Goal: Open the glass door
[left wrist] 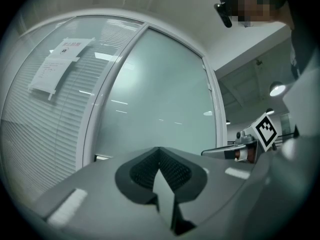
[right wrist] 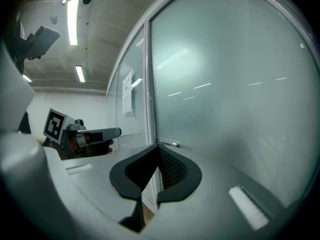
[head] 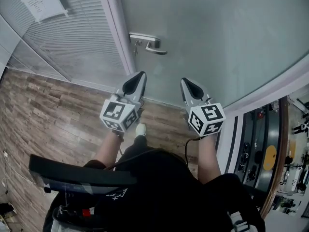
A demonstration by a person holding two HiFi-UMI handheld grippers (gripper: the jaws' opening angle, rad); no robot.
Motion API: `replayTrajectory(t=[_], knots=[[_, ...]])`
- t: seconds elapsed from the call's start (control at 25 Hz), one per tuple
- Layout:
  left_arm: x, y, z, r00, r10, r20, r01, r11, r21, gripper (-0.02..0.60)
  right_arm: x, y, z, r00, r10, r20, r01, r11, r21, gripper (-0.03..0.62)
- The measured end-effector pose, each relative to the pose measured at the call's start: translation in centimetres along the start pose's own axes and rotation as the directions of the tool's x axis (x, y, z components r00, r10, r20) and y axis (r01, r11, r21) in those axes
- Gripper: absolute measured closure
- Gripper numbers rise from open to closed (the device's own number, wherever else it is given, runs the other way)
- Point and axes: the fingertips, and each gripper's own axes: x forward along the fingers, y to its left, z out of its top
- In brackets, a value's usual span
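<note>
Notice (head: pixel 41 1) cut off at top edge in head view, print too small to read. Handle (right wrist: pixel 169 143) partly hidden behind right gripper (right wrist: pixel 159 156) in its own view.

A paper notice (head: pixel 42 1) hangs on the slatted panel (head: pixel 77 47), its print too small to read. White marks on the person's dark top (head: pixel 159 187) can't be read either.

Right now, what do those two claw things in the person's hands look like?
Both the left gripper and the right gripper are pale grey, tapered like beaks, with dark ribbed pads inside. Each carries a white cube printed with black square markers. A thin black cable runs from the right one.
</note>
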Motion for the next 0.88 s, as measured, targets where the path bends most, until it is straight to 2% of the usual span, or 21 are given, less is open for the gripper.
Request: replayTrajectory(t=[0.32,0.52,0.6,0.72,0.88], knots=[[4.0,5.4,1.0,0.999,-0.032,0.008,0.032,0.999,-0.007,0.581,6.4,-0.8,1.1,0.999,-0.025,-0.04,0.022,0.997,-0.07,0.591],[5.7,8.1,0.3,0.998,-0.055,-0.017,0.054,0.998,-0.027,0.581,10.8,-0.1,-1.2,0.99,0.007,-0.141,-0.025,0.991,-0.129,0.591],[6.2,8.8,0.0,0.997,-0.067,-0.026,0.066,0.997,-0.032,0.581,12.2,-0.3,-2.1,0.984,-0.011,-0.178,-0.021,0.984,-0.177,0.587],[6.9,10.1,-0.4,0.997,-0.068,-0.027,0.067,0.997,-0.037,0.581,14.0,-0.9,-3.6,0.969,-0.071,-0.235,-0.002,0.955,-0.298,0.543],[7.8,11.8,-0.7,0.996,-0.079,-0.035,0.077,0.996,-0.042,0.581,16.0,-2.2,-5.5,0.939,-0.197,-0.283,0.043,0.881,-0.472,0.498]])
